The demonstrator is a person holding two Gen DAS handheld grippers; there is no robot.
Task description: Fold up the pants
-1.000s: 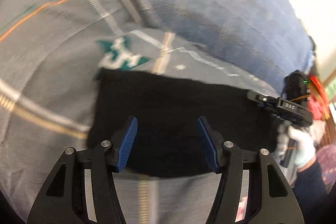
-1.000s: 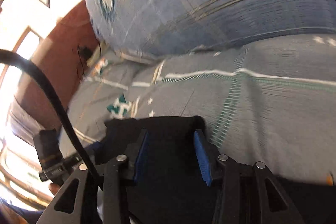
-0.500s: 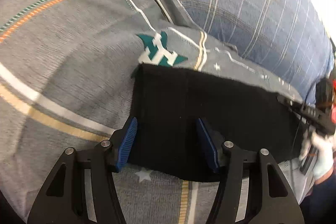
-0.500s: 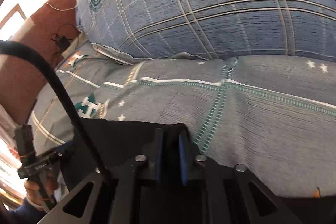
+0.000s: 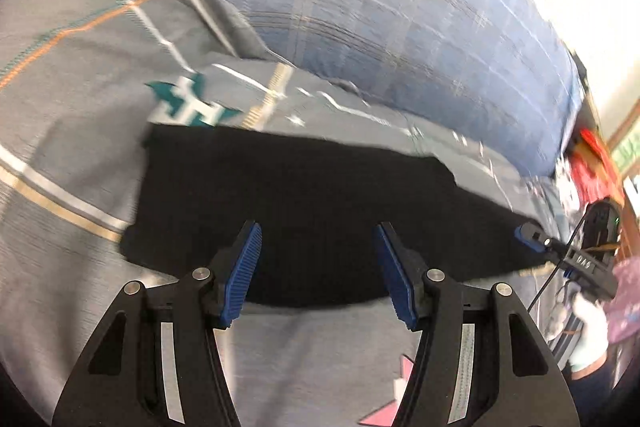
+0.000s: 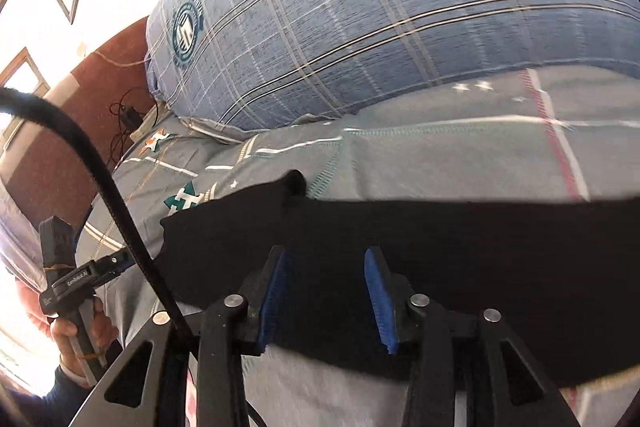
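Observation:
The black pants (image 5: 304,203) lie flat as a long folded strip on the grey patterned bedsheet (image 5: 72,75). My left gripper (image 5: 318,269) is open, hovering over the strip's near edge towards its left end, holding nothing. In the right wrist view the pants (image 6: 460,251) stretch across the frame, with a raised fold at their far edge. My right gripper (image 6: 326,295) is open over the near edge of the cloth and empty. The right gripper also shows in the left wrist view (image 5: 532,239) at the strip's right end.
A big blue plaid pillow (image 5: 400,11) lies along the far side of the bed, also in the right wrist view (image 6: 380,19). A reddish headboard or wall (image 6: 80,131) with a cable stands at the left. Red items (image 5: 592,163) sit beyond the bed's right end.
My right gripper was shut on the pants half a second ago and has now opened, letting go of the cloth. My left gripper stayed open and drew back a little.

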